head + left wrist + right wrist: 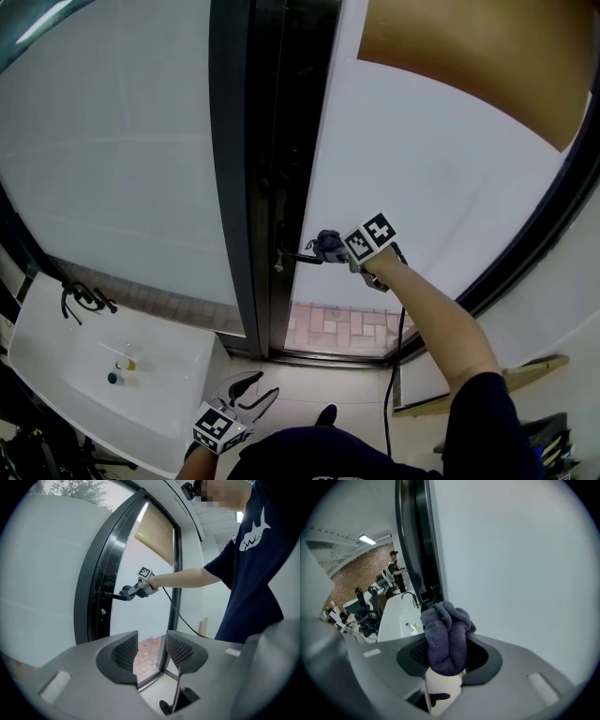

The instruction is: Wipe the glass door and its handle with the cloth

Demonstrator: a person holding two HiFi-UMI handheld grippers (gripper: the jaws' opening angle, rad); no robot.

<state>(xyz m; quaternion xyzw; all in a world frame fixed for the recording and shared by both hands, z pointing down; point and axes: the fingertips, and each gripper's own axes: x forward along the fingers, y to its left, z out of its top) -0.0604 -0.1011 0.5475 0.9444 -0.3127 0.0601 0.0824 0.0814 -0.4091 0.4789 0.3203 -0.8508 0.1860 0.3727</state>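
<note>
The frosted glass door (422,178) stands in a black frame (253,169), with a dark lever handle (298,257) sticking out at mid height. My right gripper (330,247) is shut on a grey-blue cloth (446,634) and holds it against the end of the handle (115,596). In the left gripper view the cloth (125,592) meets the lever by the frame. My left gripper (251,391) hangs low near my body, open, with nothing between its fingers (125,652).
A white sink counter (103,366) with a black tap (82,300) stands at the lower left. A black cable (394,375) hangs from the right gripper. Brick paving (337,328) shows through the door's clear bottom strip. A person stands far off in the right gripper view.
</note>
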